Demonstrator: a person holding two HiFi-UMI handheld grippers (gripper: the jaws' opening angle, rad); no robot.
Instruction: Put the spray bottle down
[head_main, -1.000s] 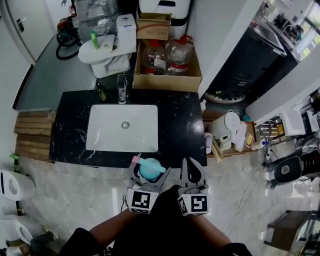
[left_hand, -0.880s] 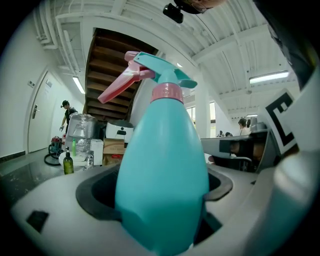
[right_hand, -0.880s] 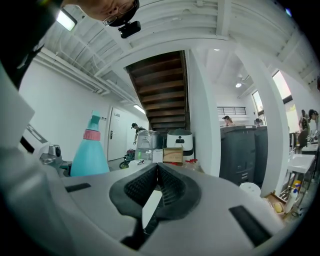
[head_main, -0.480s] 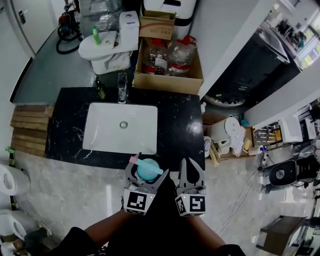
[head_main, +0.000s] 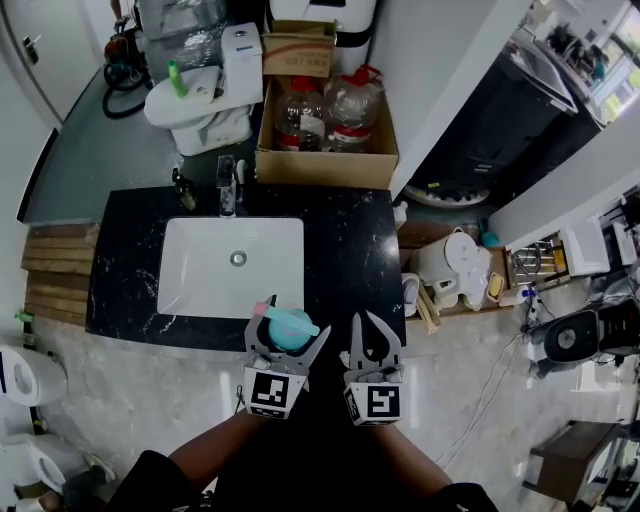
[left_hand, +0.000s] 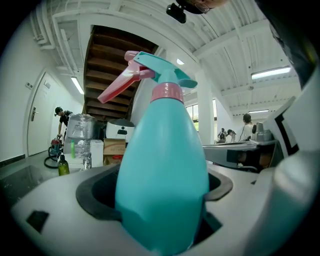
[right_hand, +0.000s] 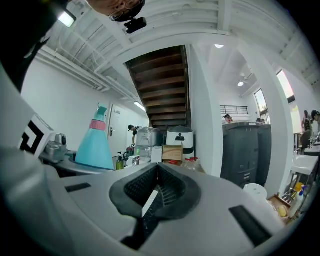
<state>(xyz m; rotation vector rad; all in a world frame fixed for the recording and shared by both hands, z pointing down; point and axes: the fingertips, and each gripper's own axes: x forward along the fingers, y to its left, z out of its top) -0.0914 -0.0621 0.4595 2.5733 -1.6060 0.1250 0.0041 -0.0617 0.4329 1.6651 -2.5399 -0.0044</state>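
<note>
Spray bottle (head_main: 291, 326) in left hand-held gripper (head_main: 288, 339), white sink (head_main: 190, 262) beyond

Teal plastic spray bottle (left_hand: 162, 175): body and nozzle head teal, collar pink, trigger pink-red.
Left gripper (head_main: 288, 335) and right gripper (head_main: 364, 322): pale grey shells, dark grey ribbed pads on the jaws. Each marker cube shows black-and-white square patterns.
Polished stone worktop (head_main: 352, 250): black with thin white veining.
Rectangular ceramic sink (head_main: 200, 270): plain white.
Open cardboard box (head_main: 320, 168): brown.
Tiled floor (head_main: 150, 380): pale grey-beige, faintly marbled.
</note>
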